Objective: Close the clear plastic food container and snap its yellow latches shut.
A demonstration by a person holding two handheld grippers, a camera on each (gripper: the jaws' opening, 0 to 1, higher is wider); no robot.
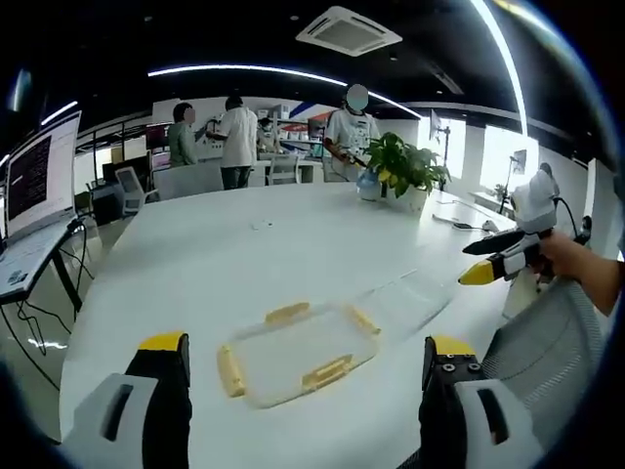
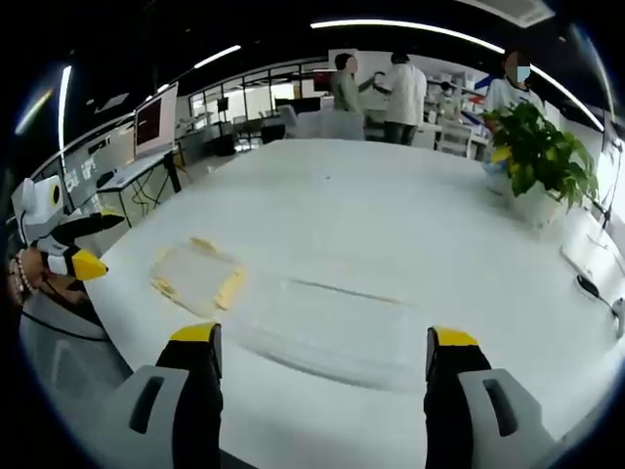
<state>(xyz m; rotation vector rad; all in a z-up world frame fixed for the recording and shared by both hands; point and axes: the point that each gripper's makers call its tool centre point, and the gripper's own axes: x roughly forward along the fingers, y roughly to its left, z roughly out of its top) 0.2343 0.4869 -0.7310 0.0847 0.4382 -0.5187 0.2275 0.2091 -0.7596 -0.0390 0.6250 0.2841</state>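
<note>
A clear plastic piece with yellow latches on its four sides lies flat on the white table, between and just beyond the jaws of my left gripper, which is open and holds nothing. A second clear piece without latches lies beside it to the right, the two apart. In the right gripper view the latched piece sits to the left and the plain clear piece lies just ahead of my open right gripper. Which piece is lid and which is base I cannot tell. Each gripper hovers near the table edge.
A potted plant stands at the table's far side, with cables and small items near it. Three people stand beyond the table. A monitor on a desk is to the left. A grey chair back is close by.
</note>
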